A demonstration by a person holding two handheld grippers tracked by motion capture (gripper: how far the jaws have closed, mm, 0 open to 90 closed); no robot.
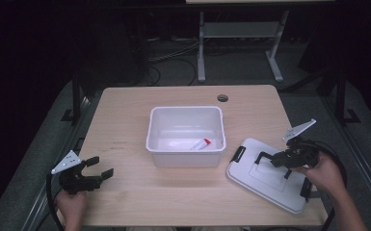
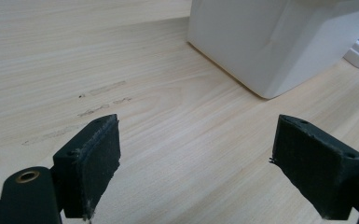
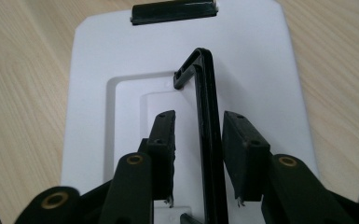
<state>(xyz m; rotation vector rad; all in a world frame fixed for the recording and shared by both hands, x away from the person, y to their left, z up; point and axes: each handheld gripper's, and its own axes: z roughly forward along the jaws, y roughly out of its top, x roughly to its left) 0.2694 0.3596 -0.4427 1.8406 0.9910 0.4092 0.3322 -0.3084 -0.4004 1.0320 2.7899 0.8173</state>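
Tube (image 1: 200,144) in bin (image 1: 185,156) mid-table (image 1: 125,202), lid (image 1: 270,180) right of bin

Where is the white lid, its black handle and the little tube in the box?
white lid (image 1: 250,153): high view, bare left part of its top.
black handle (image 3: 208,140): right gripper view, middle of its bar.
tube (image 1: 200,144): high view, its white body.

Dim, dark surroundings beyond an evenly lit table (image 1: 125,202); soft shadows, slight close-range blur.

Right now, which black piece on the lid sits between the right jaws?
The raised carry handle at the lid's middle, standing up between the jaws; the black latches lie at its ends.
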